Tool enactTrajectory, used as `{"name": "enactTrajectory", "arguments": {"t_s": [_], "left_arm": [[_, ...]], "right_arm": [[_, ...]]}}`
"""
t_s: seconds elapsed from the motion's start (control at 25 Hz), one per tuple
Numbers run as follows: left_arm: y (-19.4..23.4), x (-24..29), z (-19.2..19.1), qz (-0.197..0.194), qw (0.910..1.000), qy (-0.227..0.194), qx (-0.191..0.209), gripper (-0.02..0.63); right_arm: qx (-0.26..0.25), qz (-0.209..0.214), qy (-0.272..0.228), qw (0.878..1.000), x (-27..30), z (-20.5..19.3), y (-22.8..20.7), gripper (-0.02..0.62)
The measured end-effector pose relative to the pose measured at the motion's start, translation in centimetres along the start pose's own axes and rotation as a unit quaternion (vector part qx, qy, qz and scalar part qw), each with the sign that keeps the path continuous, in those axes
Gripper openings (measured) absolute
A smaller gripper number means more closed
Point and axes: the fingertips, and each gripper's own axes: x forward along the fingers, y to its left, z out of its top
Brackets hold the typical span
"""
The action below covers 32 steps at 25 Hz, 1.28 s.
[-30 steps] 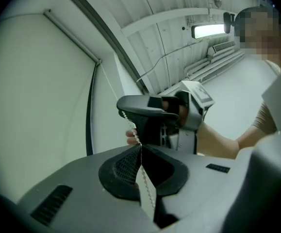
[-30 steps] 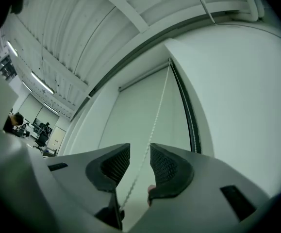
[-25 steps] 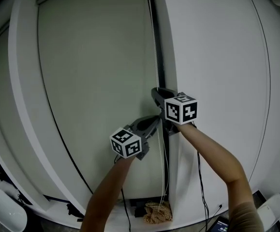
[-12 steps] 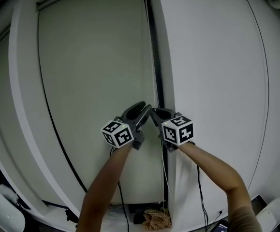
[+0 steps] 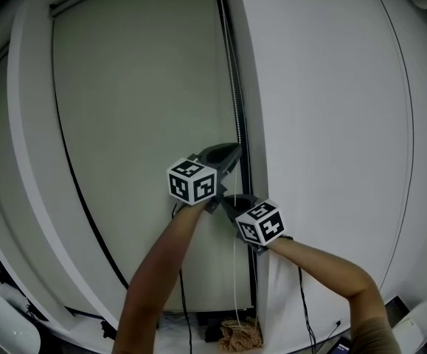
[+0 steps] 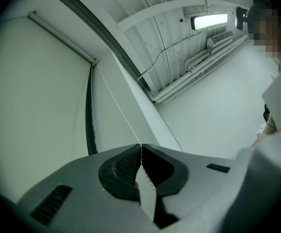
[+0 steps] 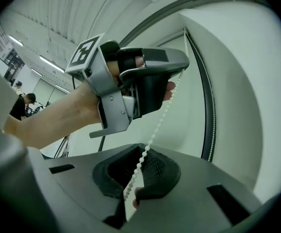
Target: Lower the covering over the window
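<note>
A pale green roller blind (image 5: 139, 124) covers the window. Its white bead chain (image 5: 236, 87) hangs along the dark frame edge. My left gripper (image 5: 235, 152) is the upper one, and its jaws have just closed on the chain. In the left gripper view the gripper (image 6: 140, 146) pinches the chain (image 6: 116, 106), which runs up to the roller's end. My right gripper (image 5: 228, 200) sits just below, also shut on the chain. In the right gripper view the beads (image 7: 162, 115) run between the right gripper's (image 7: 145, 152) pads, up to the left gripper (image 7: 176, 76).
A white wall panel (image 5: 324, 124) stands right of the frame. Black cables hang below the hands, and a tan bundle (image 5: 240, 336) lies on the floor. A white rounded object (image 5: 3, 327) sits at the bottom left. People (image 7: 26, 103) stand far behind.
My left gripper rose from below the right gripper to above it, opening midway and closing on the chain. My right gripper came down along the frame, shut on the chain.
</note>
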Motion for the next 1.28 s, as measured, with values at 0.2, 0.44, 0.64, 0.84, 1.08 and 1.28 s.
{"name": "enactTrajectory", "arguments": {"t_s": [0.2, 0.44, 0.64, 0.84, 1.08, 1.28], "left_arm": [[0.8, -0.6, -0.5, 0.019, 0.9998, -0.01, -0.003, 0.021], [3.3, -2.8, -1.9, 0.047, 0.9984, -0.022, -0.02, 0.021], [0.4, -3.4, -1.7, 0.027, 0.9991, -0.03, -0.012, 0.02], [-2.1, -5.0, -3.4, 0.013, 0.9988, -0.036, -0.032, 0.021], [-3.2, -6.3, -5.1, -0.008, 0.9977, -0.031, -0.06, 0.021], [-3.6, -6.4, -4.0, -0.014, 0.997, -0.049, -0.058, 0.021]], "right_arm": [[0.024, 0.006, -0.062, 0.998, -2.5, 2.4, -1.3, 0.054], [0.008, -0.032, -0.157, 0.987, -6.9, 11.1, -3.0, 0.181], [0.092, -0.043, -0.167, 0.981, -4.3, 16.0, -7.0, 0.179], [0.116, -0.054, -0.163, 0.978, -2.6, 16.9, -8.3, 0.075], [0.109, -0.04, -0.149, 0.982, -1.3, 16.5, -7.1, 0.064], [0.105, -0.049, -0.153, 0.981, -2.1, 17.0, -6.9, 0.009]]}}
